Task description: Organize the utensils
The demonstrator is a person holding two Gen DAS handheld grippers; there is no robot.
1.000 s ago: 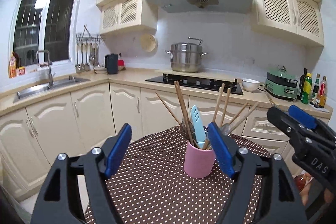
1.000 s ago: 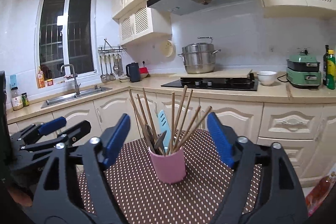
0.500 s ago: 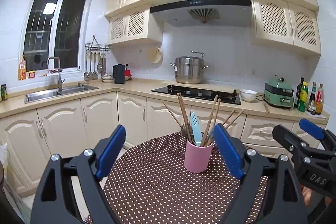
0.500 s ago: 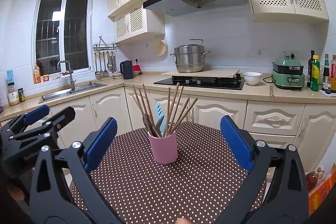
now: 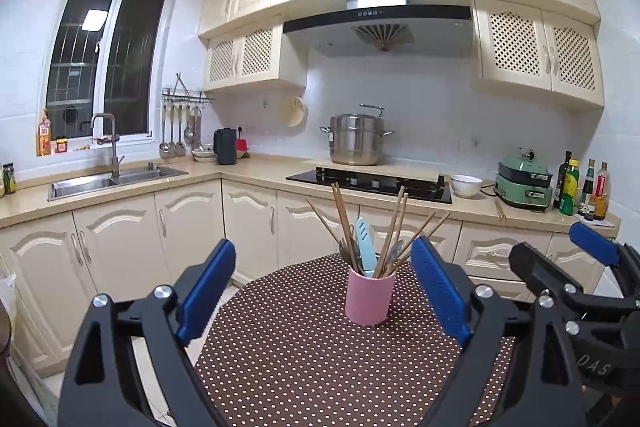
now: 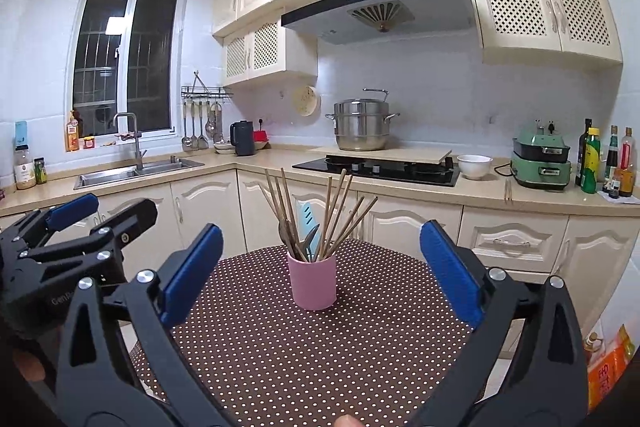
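Utensils point(image 5: 362, 239) upright in pink cup point(image 5: 370, 295) on dotted table point(image 5: 304, 355), left hand-held gripper point(image 5: 322, 291) and right hand-held gripper point(image 6: 320, 277) — both wide apart, empty

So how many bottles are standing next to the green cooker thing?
4 in the left wrist view, on the counter right of the green cooker: dark bottle, green bottle, another dark bottle, red-labelled bottle. Small jars by them; more may hide behind.

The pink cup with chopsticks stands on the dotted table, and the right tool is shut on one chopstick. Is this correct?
One thing is wrong: the right tool is open and holds nothing, as the right wrist view shows. It is short of the pink cup, touching no chopsticks. The cup does stand on the dotted table.
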